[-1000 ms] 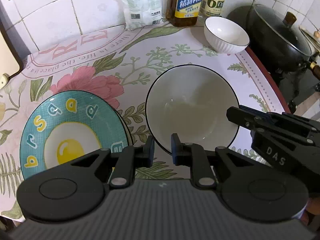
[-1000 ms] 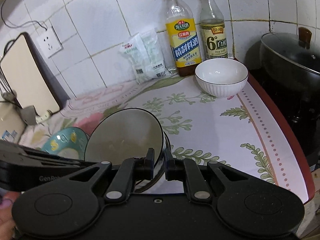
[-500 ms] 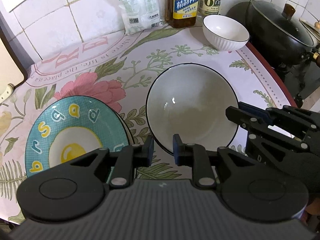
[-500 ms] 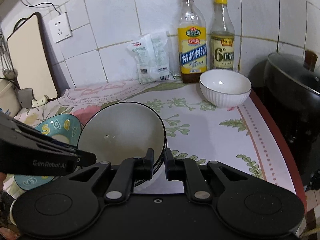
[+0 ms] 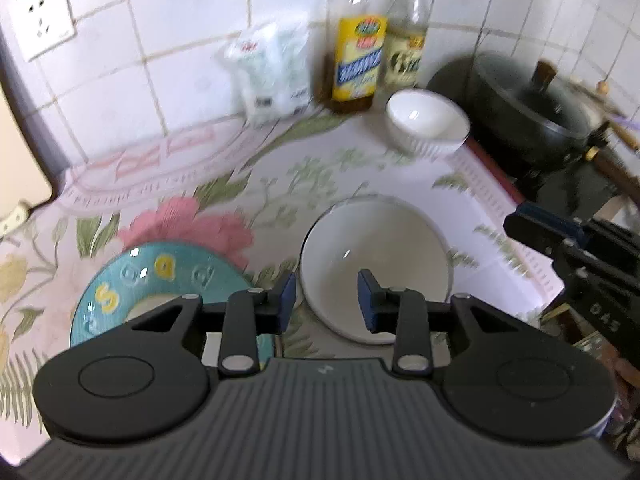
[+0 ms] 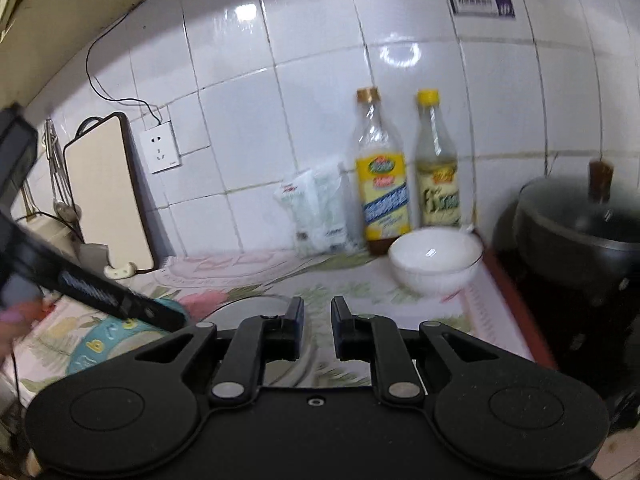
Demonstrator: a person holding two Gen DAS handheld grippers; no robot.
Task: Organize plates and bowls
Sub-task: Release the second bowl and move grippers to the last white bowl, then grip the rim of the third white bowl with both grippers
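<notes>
Left gripper (image 5: 327,300): jaws have just been opening, nothing between them, above the large bowl's near rim.
Right gripper (image 6: 318,328): jaws have just parted slightly, empty.
Large bowl (image 5: 376,268): mid-counter, beside the teal plate (image 5: 160,276).
Small bowl (image 6: 436,260): by the bottles (image 6: 384,184), near the counter's red edge (image 6: 516,300).
Pot (image 6: 580,232): beyond that edge.

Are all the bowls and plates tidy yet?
Not yet. The big bowl sits on the cloth beside the teal plate. The left gripper and right gripper have just been opening, with nothing between their jaws. The small white bowl waits by the bottles.
</notes>
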